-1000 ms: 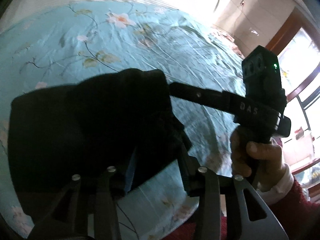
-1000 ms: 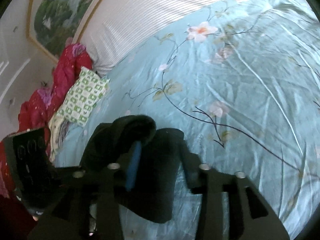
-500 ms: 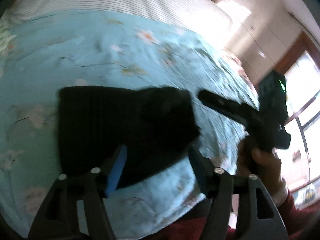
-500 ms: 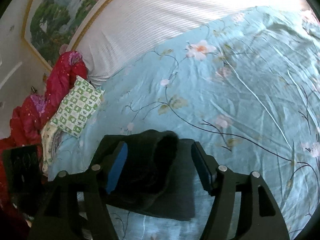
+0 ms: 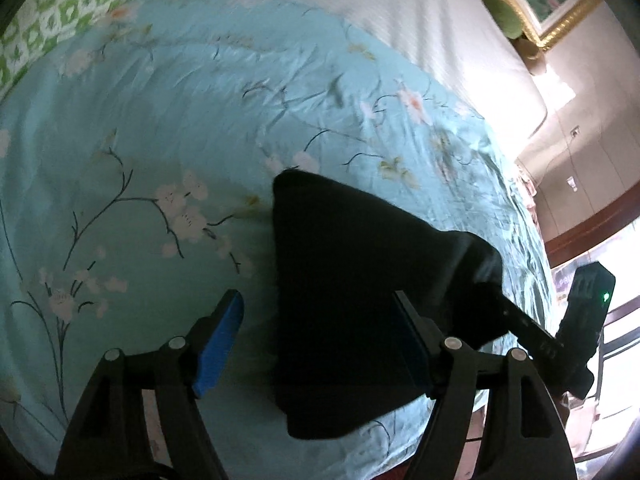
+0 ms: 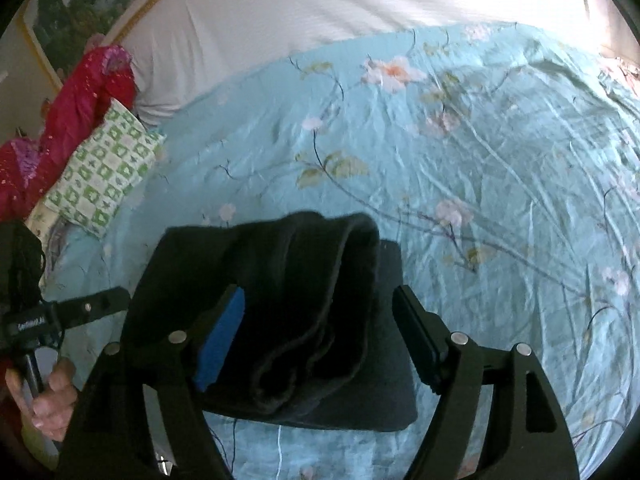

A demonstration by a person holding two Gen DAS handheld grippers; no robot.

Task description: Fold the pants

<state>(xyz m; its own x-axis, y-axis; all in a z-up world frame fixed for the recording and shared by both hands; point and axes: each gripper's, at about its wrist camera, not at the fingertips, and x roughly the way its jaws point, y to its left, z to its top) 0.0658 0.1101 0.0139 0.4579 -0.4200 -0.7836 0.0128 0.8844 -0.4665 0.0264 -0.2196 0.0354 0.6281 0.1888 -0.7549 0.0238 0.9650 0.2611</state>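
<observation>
I see black pants on a pale turquoise bedspread printed with pink blossoms; upper left, a green-and-white checked pillow and red quilt.

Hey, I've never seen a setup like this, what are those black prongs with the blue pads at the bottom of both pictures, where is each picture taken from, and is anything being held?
There is no robot here. A person holds a hand-held gripper in each hand, and each one carries a wide-angle camera looking along its two fingers. One picture comes from the left gripper, the other from the right gripper. The prongs are the gripper fingers; the blue parts are their grip pads.

Below them is a bed with a light blue floral bedspread. On it lie the folded black pants. A green and white patterned pillow and red bedding sit near the bed's edge.

Nothing is held: both grippers' jaws have just been opening and stand wide, with the pants lying free on the bed.
</observation>
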